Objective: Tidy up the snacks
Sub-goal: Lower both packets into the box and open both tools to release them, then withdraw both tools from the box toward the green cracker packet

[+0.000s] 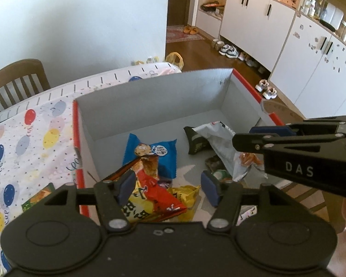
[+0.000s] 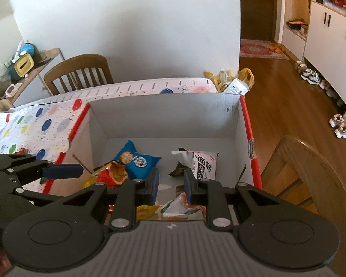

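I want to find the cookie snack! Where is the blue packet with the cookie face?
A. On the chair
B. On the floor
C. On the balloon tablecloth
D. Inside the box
D: the blue packet lies on the bottom of the box, among other snacks.

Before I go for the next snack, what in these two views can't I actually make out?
- Near end of the box floor: hidden in both wrist views by each gripper's own body.
- Snacks under the red-and-yellow packet: covered, left wrist view.
- Packets left on the balloon tablecloth: cut off at the left edge, left wrist view.
- Right gripper: narrow gap; whether anything thin is pinched is unclear.
- Green item beneath the white packet: too covered to identify.
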### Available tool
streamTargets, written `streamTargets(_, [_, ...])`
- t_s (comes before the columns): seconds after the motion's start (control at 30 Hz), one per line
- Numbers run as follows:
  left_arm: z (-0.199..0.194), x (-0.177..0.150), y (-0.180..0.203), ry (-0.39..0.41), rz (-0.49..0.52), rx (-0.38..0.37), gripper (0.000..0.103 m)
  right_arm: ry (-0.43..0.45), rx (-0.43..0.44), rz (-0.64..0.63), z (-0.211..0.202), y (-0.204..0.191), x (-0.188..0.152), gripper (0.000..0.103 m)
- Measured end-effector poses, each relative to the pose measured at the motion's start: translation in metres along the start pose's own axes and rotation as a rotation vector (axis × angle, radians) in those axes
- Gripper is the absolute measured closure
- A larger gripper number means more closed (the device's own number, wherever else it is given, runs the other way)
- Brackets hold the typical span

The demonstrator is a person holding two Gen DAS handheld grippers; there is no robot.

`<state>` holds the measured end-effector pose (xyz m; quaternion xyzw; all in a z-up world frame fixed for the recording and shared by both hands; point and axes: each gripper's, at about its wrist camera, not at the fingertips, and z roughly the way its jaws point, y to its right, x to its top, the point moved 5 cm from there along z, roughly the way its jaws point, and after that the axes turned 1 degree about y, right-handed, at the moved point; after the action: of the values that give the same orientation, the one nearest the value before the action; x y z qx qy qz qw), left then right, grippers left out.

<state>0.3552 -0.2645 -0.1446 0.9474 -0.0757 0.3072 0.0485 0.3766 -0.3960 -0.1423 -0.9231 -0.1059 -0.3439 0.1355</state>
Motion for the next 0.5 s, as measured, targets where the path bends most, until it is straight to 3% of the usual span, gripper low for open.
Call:
streamTargets(0.1, [-0.012, 0.000, -0.006, 0.024, -0.012, 0.011, 0.031, 0.007, 0.011, -0.006, -0.007, -0.006, 0.002, 0.081])
streamTargets(0.5, [-0.063, -0.005, -0.043, 0.111, -0.058, 0.051, 0.022, 0.067, 0.041, -0.044, -0.037, -0.043, 0.010, 0.081])
